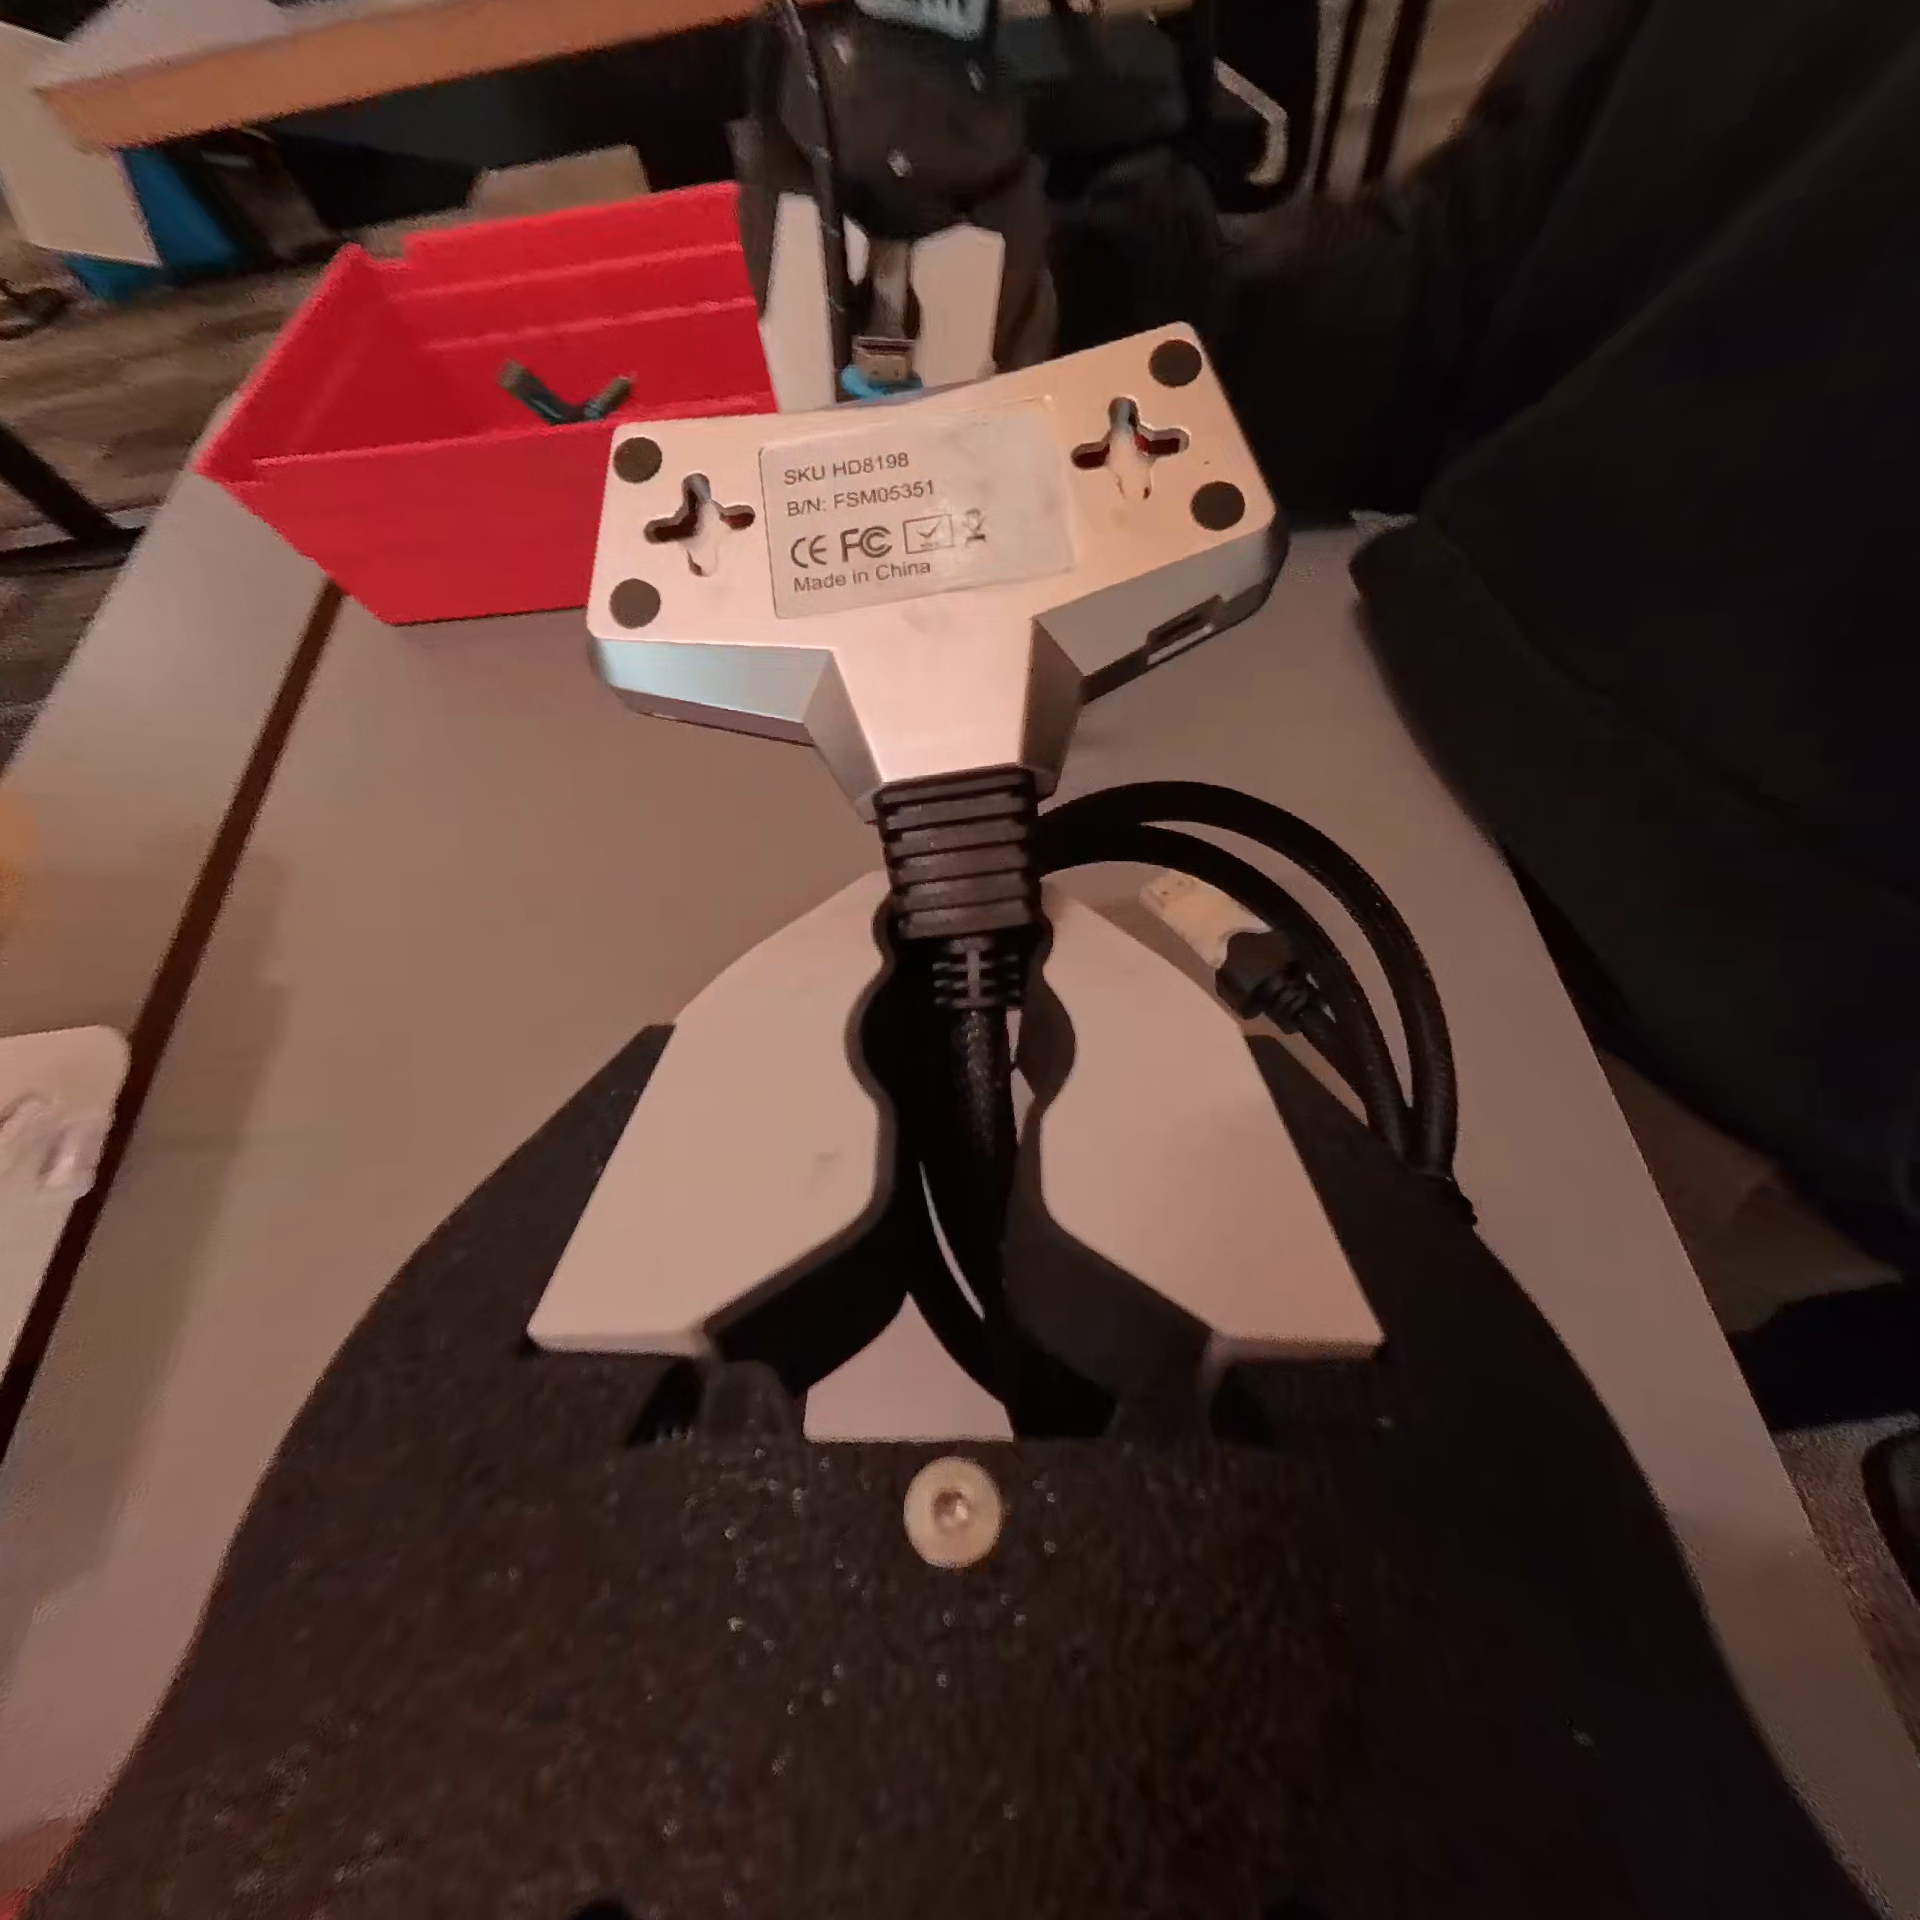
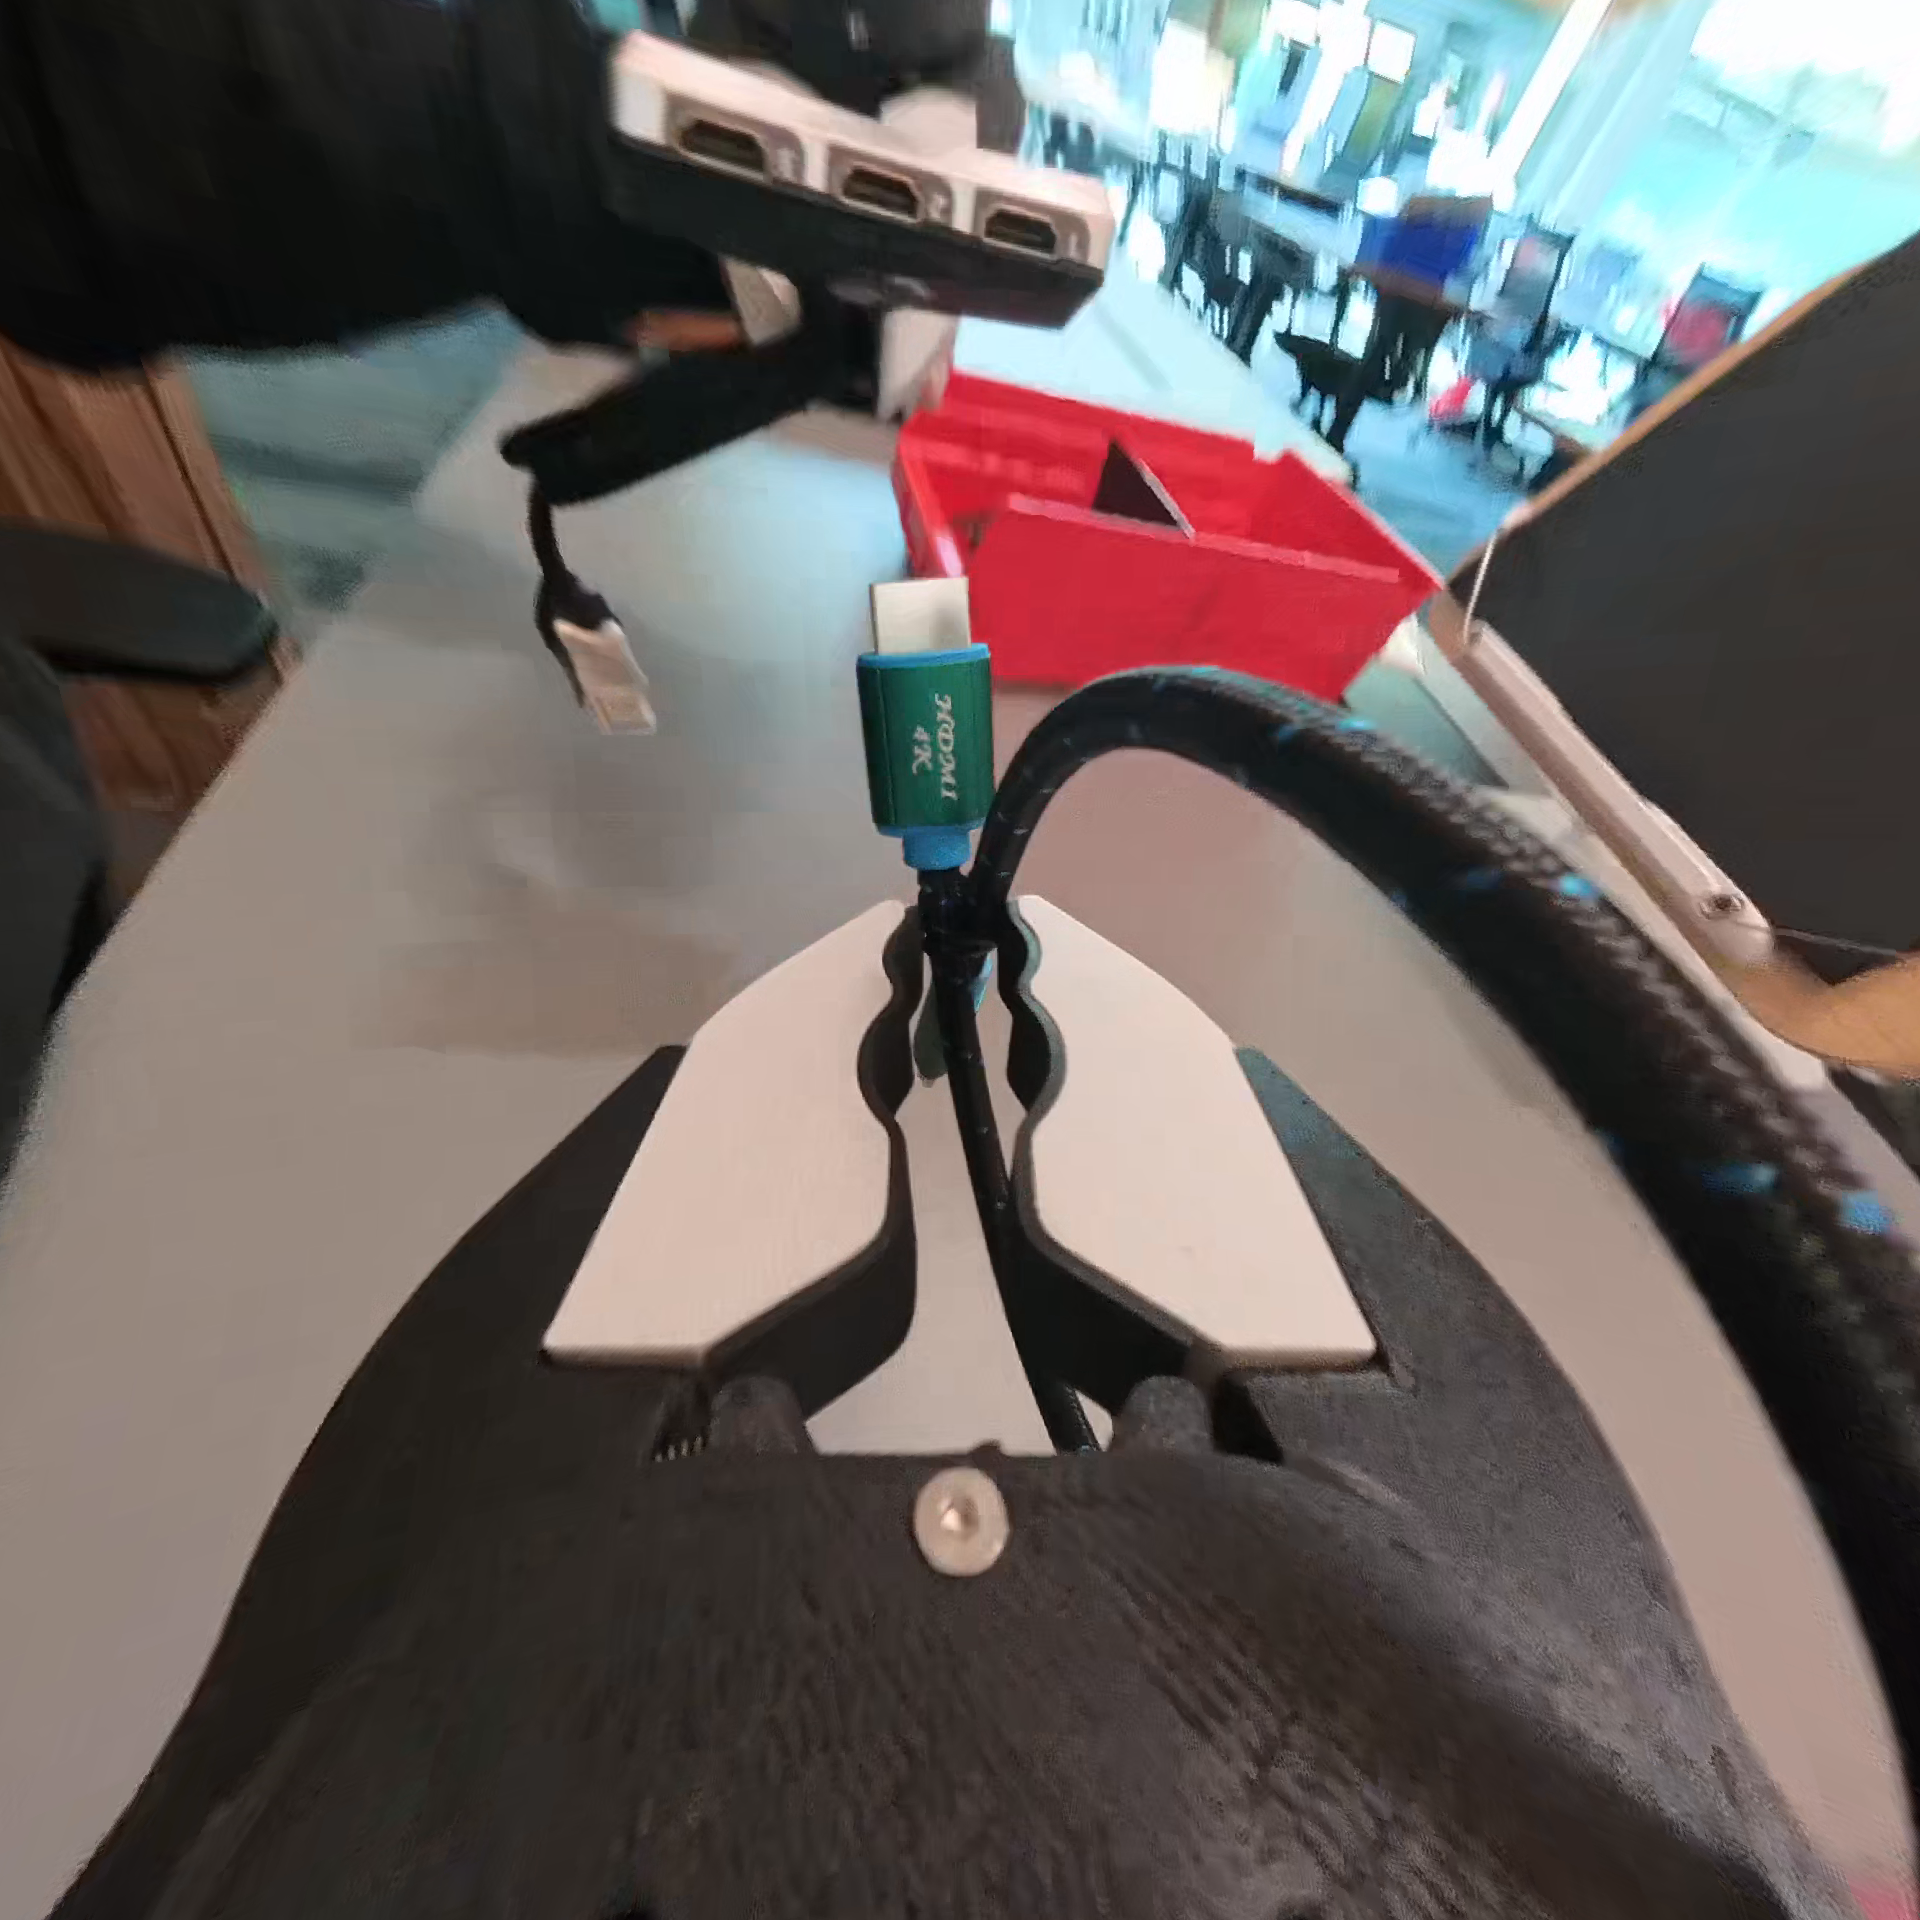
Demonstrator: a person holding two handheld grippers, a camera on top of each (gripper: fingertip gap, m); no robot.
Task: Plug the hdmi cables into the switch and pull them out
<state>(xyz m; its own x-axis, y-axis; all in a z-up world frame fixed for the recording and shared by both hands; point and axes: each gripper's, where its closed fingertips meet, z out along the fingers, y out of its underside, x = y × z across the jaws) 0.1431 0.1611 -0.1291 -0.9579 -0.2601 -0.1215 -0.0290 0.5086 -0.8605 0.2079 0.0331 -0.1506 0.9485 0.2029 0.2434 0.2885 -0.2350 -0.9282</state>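
In the left wrist view, my left gripper (image 1: 956,914) is shut on the black ribbed cable collar (image 1: 956,852) of the silver HDMI switch (image 1: 925,665). It holds the switch above the table, underside up. My right gripper (image 2: 956,925) is shut on a black-and-blue braided cable (image 2: 1351,790), just below its green HDMI plug (image 2: 920,748), which points up and forward. The switch (image 2: 862,187) shows upper left with three open ports, apart from the plug. In the left wrist view, the plug (image 1: 881,366) sits just beyond the switch's far edge.
A red divided bin (image 1: 468,520) stands on the grey table (image 1: 520,935) behind the switch; it also shows in the right wrist view (image 2: 1143,561). The switch's own black cable loops at the right (image 1: 1382,997), and its silver plug (image 2: 603,665) dangles. A dark screen (image 2: 1714,623) stands at the right.
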